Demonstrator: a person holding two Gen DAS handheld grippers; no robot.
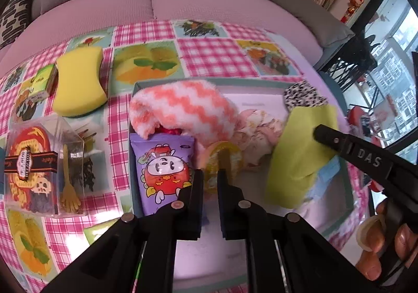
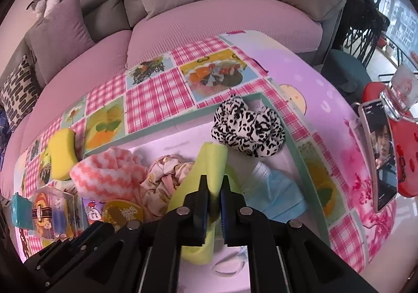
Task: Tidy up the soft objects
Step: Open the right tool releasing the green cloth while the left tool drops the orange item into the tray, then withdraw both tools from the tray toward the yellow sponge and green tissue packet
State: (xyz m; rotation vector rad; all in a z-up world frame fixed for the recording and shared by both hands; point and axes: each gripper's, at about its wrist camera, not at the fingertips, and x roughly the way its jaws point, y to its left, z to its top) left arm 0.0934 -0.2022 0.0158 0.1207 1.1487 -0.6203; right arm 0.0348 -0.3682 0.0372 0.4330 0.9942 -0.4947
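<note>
A shallow teal box (image 1: 348,188) on the checked tablecloth holds soft things: a pink-and-white fuzzy sock (image 1: 183,107), a purple cartoon packet (image 1: 164,165), a pale floral scrunchie (image 1: 258,131), a black-and-white spotted scrunchie (image 2: 248,131) and a blue face mask (image 2: 277,196). My left gripper (image 1: 210,175) points down into the box, its fingers closed on a round yellow packet (image 1: 227,154). My right gripper (image 2: 214,188) pinches a yellow-green foam sheet (image 2: 209,162) that stands over the mask. A yellow sponge (image 1: 78,84) lies outside the box at the left.
Left of the box stand a clear plastic case (image 1: 44,162) with a yellow fork and a small green carton (image 1: 44,81). A phone (image 2: 378,152) and a red item (image 2: 405,149) lie at the table's right edge. A pink sofa (image 2: 209,18) is behind.
</note>
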